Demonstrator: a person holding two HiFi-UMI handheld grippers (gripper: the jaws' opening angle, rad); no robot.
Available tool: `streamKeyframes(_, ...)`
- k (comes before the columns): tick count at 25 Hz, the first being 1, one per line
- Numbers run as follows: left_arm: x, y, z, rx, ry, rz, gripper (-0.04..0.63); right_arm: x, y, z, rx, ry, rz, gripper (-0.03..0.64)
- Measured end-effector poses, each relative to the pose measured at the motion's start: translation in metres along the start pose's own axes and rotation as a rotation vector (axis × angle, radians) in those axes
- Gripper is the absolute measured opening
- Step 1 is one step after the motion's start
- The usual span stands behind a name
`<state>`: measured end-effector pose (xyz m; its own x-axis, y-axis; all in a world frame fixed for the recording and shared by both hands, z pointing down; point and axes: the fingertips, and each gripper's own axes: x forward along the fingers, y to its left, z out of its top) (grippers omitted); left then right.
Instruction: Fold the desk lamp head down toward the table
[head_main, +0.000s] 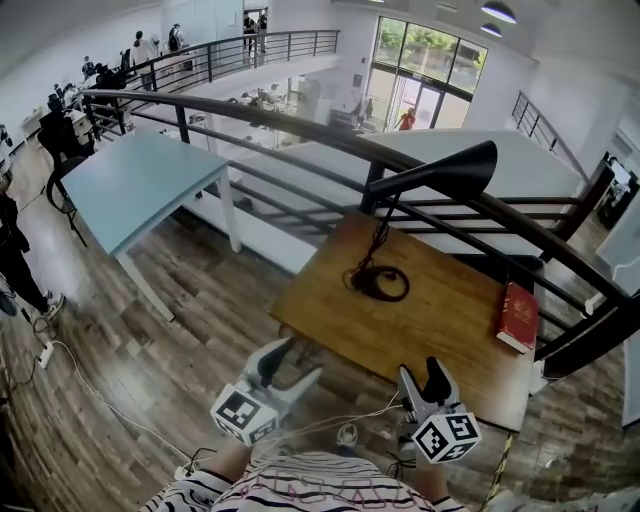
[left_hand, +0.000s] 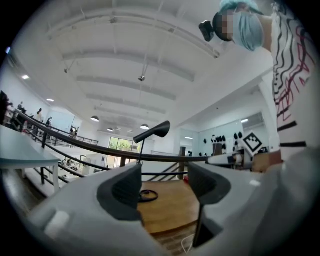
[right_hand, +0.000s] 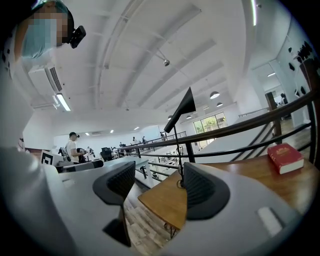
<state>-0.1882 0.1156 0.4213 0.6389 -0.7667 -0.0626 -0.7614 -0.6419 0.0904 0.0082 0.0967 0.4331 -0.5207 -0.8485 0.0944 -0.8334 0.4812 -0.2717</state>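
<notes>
A black desk lamp stands at the far side of the wooden table (head_main: 450, 330). Its cone-shaped head (head_main: 440, 172) sits raised on a thin stem, with the cord coiled round the base (head_main: 380, 283). My left gripper (head_main: 292, 365) hovers off the table's near left edge, open and holding nothing. My right gripper (head_main: 421, 377) is over the near edge, also open and holding nothing. Both are well short of the lamp. In the left gripper view the lamp head (left_hand: 152, 132) shows above the open gripper (left_hand: 165, 182). In the right gripper view the lamp head (right_hand: 184, 107) rises over the open gripper (right_hand: 159, 185).
A red book (head_main: 518, 316) lies at the table's right edge, also the red book (right_hand: 285, 157) in the right gripper view. A dark railing (head_main: 300, 125) curves behind the table. A light blue table (head_main: 140, 180) stands to the left, and people are at the far left.
</notes>
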Motion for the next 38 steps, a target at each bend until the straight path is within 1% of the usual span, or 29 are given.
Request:
streamKeyframes(7,0.097,0.02,0.004,0.02,-0.026,0.029,0.287,0.054,-0.075,0.039,-0.026,-0.007,0.042,0.291)
streamKeyframes(12,0.161,0.017,-0.009,0.013,-0.016,0.051,0.287,0.077,-0.136,0.054,-0.028,-0.002,0.071,0.291)
streamKeyframes(20,0.234,0.014,-0.024,0.0,-0.001,0.105,0.287,0.1,-0.206,0.075,-0.035,0.014,0.126,0.291)
streamKeyframes(24,0.249,0.02,-0.034,-0.015,0.013,0.15,0.287,0.113,-0.219,0.087,-0.079,0.009,0.176,0.291)
streamKeyframes(28,0.26,0.018,-0.04,-0.027,0.03,0.167,0.287,0.121,-0.225,0.106,-0.118,-0.011,0.211,0.291)
streamKeyframes(32,0.275,0.024,-0.043,-0.03,0.025,0.158,0.287,0.13,-0.232,0.127,-0.158,-0.057,0.22,0.29)
streamKeyframes(35,0.289,0.045,-0.041,-0.044,0.022,0.144,0.286,0.148,-0.227,0.146,-0.199,-0.09,0.211,0.288)
streamKeyframes(38,0.309,0.06,-0.039,-0.048,0.029,0.113,0.284,0.16,-0.225,0.171,-0.237,-0.123,0.197,0.285)
